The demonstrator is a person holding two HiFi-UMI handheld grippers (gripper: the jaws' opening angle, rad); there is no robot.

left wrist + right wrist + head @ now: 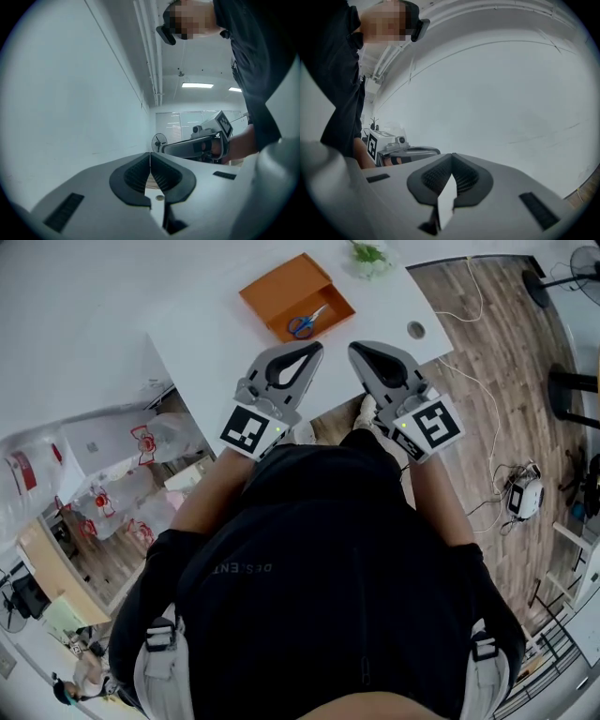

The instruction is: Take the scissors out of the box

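Left tongs (312, 350) and right tongs (357, 351) are both shut and empty. Scissors (305, 322) lie in the open box (281, 287), just beyond my tips on the worktop (211, 348). Reaching in shut, I might shove the box or skid off the blades.

Office-like room: white table (380, 310), wood floor (511, 362), ceiling panel lights (197, 85).

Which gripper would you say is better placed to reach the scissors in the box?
Probably the left gripper: its shut tip lies nearer the scissors in the orange box than the right gripper does.
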